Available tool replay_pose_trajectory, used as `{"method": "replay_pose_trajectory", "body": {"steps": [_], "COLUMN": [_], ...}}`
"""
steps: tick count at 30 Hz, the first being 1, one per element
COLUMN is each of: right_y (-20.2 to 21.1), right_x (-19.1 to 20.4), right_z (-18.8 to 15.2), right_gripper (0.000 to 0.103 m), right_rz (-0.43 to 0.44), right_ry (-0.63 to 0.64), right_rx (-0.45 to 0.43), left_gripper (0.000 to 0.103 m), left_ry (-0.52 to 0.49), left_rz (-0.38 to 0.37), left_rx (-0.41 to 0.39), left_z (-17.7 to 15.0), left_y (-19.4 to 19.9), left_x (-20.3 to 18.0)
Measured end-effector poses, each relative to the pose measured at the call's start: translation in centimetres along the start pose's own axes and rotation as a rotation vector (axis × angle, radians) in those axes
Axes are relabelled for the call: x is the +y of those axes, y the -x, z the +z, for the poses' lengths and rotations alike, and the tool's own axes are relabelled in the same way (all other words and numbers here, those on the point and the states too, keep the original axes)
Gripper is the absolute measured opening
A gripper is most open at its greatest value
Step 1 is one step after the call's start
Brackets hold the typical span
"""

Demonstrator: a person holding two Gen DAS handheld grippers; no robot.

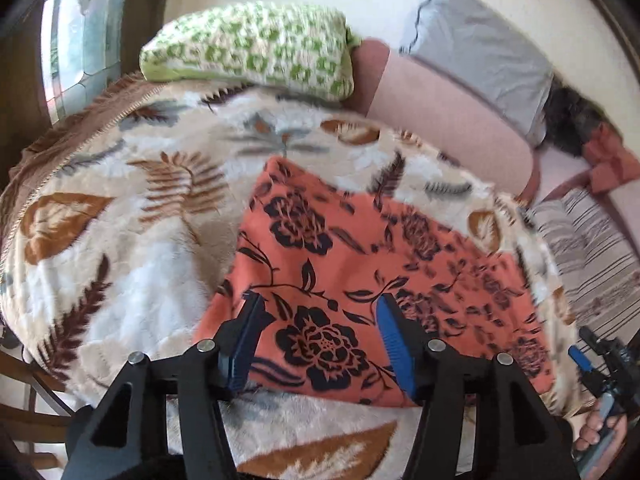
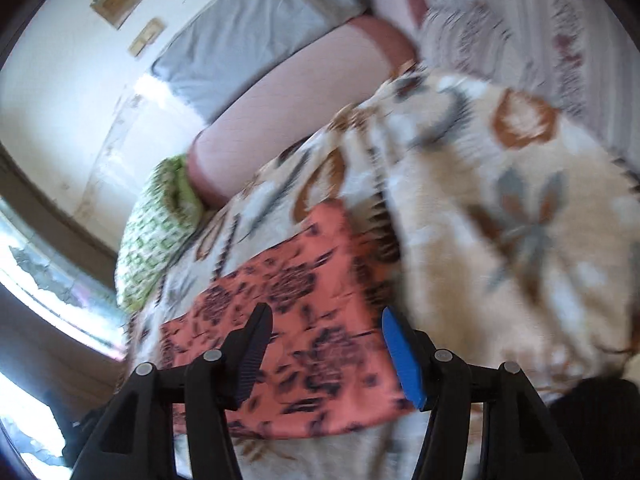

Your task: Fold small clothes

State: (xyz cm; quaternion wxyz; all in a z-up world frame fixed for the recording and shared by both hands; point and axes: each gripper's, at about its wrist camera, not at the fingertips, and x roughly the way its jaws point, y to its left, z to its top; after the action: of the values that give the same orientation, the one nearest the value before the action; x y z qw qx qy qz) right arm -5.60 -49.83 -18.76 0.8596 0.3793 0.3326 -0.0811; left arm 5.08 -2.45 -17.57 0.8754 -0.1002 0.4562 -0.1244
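One orange cloth point(image 1: 360, 248) with a black flower print is seen lying flat, folded into a rough rectangle, on a fleece blanket point(image 1: 120, 208) patterned with brown and grey leaves. In the left wrist view the left gripper point(image 1: 320, 344) is held above the near part of the cloth, and the cloth spreads out ahead of it and to its right. The jaws are parted, with a wide gap between the two blue pads, and nothing is gripped; only the cloth's print is seen through the gap. In the right wrist view, which is blurred, the right gripper point(image 2: 326, 354) is likewise held over the near edge of the same cloth point(image 2: 304, 320), which lies ahead and mostly to its left. Its jaws are also parted and nothing is pinched between the pads.

No brand, label or readable writing can be made out on the cloth, the blanket or the grippers.

Beyond the cloth, ahead of the left gripper, one green-and-white patterned pillow point(image 1: 256, 52) is seen, with one grey pillow point(image 1: 484, 60) to its right. A striped fabric point(image 1: 592, 248) lies off to the right. At the far right edge of the left wrist view, a hand point(image 1: 600, 428) around the other gripper's handle is seen.
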Motion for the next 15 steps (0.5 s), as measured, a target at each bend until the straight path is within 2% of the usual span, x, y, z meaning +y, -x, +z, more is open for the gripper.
{"method": "replay_pose_trajectory", "body": {"steps": [2, 5, 6, 7, 8, 10, 13, 15], "right_y": [-2.3, -4.6, -5.3, -6.1, -6.2, -5.8, -5.9, -6.8], "right_x": [1.0, 0.3, -0.2, -1.0, -1.4, -1.4, -0.5, 0.4], "right_z": [-0.9, -3.0, -3.5, -4.1, -4.3, -3.8, -1.9, 0.2], "right_gripper": [0.059, 0.058, 0.057, 0.047, 0.040, 0.040, 0.040, 0.040], "right_rz": [0.011, -0.041, -0.086, -0.132, -0.145, -0.142, -0.115, -0.085], "right_ry": [0.003, 0.013, 0.023, 0.036, 0.046, 0.070, 0.078, 0.088], "right_rx": [0.055, 0.117, 0.133, 0.154, 0.155, 0.156, 0.131, 0.117], "left_gripper": [0.059, 0.059, 0.059, 0.059, 0.059, 0.059, 0.061, 0.064], "left_ry": [0.018, 0.037, 0.048, 0.047, 0.034, 0.032, 0.057, 0.041], "left_rz": [0.033, 0.124, 0.103, 0.077, 0.078, 0.071, 0.028, 0.040], "left_rx": [0.051, 0.168, 0.167, 0.143, 0.151, 0.176, 0.156, 0.144], "left_z": [-0.6, -2.5, -2.8, -3.0, -2.9, -2.0, 0.8, 3.1], "left_y": [-2.0, -4.9, -5.0, -4.5, -4.3, -4.0, -3.9, -4.8], "left_x": [0.5, 2.7, 3.2, 3.5, 3.4, 3.2, 2.5, 1.4]}}
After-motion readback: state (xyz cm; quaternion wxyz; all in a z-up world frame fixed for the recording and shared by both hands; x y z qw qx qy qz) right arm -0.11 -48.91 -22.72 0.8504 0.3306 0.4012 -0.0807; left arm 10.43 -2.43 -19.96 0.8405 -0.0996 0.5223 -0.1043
